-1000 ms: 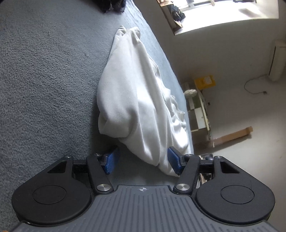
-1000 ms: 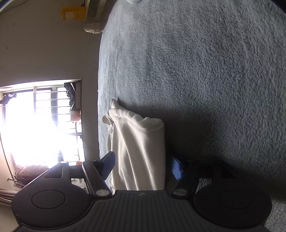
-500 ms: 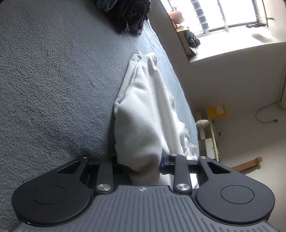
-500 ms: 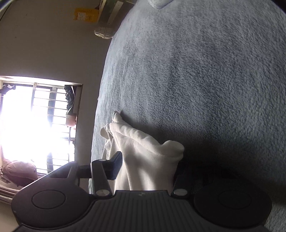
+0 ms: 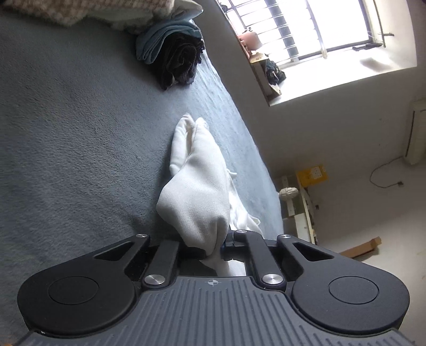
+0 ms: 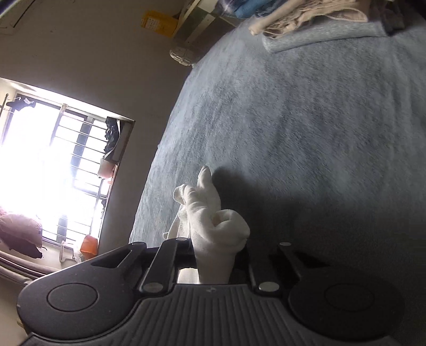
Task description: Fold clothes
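Note:
A white garment lies in a long bunched strip on the grey-blue bed cover. My left gripper is shut on its near end, the cloth pinched between the fingers and bulging above them. In the right wrist view the same white garment rises out of my right gripper, which is shut on its other end. The fingertips of both grippers are hidden by cloth. The garment's middle part sags toward the bed edge.
Dark and blue folded clothes are stacked at the far side of the bed, beside a checked blanket. Beige and grey folded items lie at the bed's other end. A barred window and a wall flank the bed's edge.
Both grippers went from open around the garment's ends to shut on them. The garment has been lifted and drawn tighter, and both views have tilted up to show more of the room.

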Motion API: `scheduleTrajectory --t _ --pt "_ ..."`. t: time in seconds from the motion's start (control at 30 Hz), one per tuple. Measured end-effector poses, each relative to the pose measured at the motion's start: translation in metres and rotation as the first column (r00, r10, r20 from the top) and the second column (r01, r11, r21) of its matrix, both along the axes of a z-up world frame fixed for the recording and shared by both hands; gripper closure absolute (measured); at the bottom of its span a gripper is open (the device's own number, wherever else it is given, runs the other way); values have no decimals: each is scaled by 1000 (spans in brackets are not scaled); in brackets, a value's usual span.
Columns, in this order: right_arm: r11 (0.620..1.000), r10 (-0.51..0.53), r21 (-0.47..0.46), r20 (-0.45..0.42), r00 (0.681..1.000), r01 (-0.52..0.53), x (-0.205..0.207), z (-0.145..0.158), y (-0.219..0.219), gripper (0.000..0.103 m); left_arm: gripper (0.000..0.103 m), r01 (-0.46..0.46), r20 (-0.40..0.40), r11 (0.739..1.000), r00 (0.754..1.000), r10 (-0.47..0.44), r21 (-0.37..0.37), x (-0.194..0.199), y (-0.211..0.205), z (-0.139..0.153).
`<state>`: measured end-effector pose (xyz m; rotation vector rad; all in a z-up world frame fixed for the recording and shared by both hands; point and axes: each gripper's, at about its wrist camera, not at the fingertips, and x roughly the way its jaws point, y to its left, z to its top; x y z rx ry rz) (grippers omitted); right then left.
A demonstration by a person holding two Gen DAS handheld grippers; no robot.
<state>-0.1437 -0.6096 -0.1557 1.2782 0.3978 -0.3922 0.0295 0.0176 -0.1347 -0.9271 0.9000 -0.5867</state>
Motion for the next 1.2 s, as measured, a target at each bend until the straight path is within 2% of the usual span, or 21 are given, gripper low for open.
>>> scheduleTrajectory --t 0.13,0.23,0.33,0.37,0.43,0.5,0.53,0.6,0.7,0.77,0.87,0.97,1.07,1.2 --pt "996 14 89 -44 999 -10 -60 1 19 90 96 62 -12 997 998 -61 48 -43 29 15" --pt "990 25 141 -82 996 -13 -109 0 37 90 96 89 -92 993 992 -81 83 -78 47 11" --pt "983 35 183 -141 989 -9 -145 -10 48 89 94 131 -172 981 979 -106 141 -99 55 -7" --pt "979 38 204 -162 986 -4 -154 -16 48 89 91 155 -195 975 973 -123 158 -100 55 -16" --pt "968 51 250 -209 977 3 -163 -30 46 84 75 200 -222 960 962 -155 197 -100 55 -27" --pt "960 91 279 -264 960 -14 -161 -41 39 79 73 235 -201 939 962 -187 252 -96 56 -25" --pt "958 117 284 -287 951 -32 -158 -43 35 78 68 252 -191 927 960 -203 280 -94 57 -25" --pt "962 169 260 -317 933 -85 -151 -33 30 73 65 267 -146 900 962 -230 344 -93 61 -13" --pt "979 172 166 -387 906 -115 -150 -11 25 49 61 272 -88 868 962 -260 414 -91 70 7" --pt "987 152 110 -440 885 -115 -155 3 22 40 60 248 -36 854 965 -261 457 -95 80 19" --pt "992 115 8 -465 878 -126 -150 20 24 40 57 194 35 844 969 -244 500 -92 88 30" --pt "986 75 -94 -485 871 -137 -146 37 26 40 56 154 83 860 972 -221 487 -81 84 33" --pt "969 41 -192 -500 865 -157 -140 55 29 40 55 144 110 873 970 -219 466 -67 63 34" --pt "905 115 -303 -502 857 -299 -99 78 60 40 53 128 128 840 965 -228 528 -51 35 28"
